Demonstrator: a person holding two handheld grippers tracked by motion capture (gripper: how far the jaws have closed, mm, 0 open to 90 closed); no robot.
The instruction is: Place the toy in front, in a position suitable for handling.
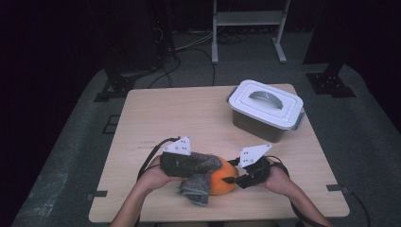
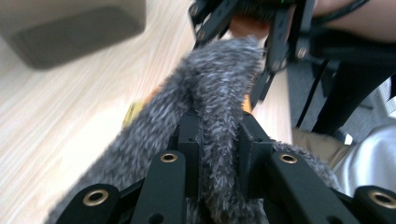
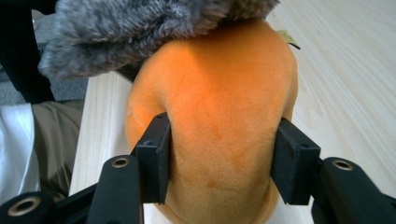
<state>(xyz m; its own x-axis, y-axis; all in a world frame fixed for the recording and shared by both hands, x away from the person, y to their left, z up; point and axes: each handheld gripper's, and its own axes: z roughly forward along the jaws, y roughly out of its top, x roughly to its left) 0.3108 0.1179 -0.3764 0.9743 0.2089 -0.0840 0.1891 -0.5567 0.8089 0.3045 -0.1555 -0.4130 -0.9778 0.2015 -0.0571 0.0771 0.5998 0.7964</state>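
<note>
Here, the orange plush toy [image 3: 219,121] sits at the table's [image 1: 189,113] near edge, squeezed between the right gripper's [image 3: 222,154] pads, while the left gripper [image 2: 217,149] pinches the grey fuzzy cloth [image 2: 219,93] draped over it.

My left hand-held gripper [image 1: 189,163] and right hand-held gripper [image 1: 236,178] are both black, each topped with a pale grey three-cornered plate dotted with small dark holes. A black cable trails from each one. Close up, my jaws are flat black bars with brass-ringed screw holes, ending in blocky black pads with tiny dimples. My forearms are bare, no sleeves showing. I'm wearing khaki trousers and a white top.
</note>
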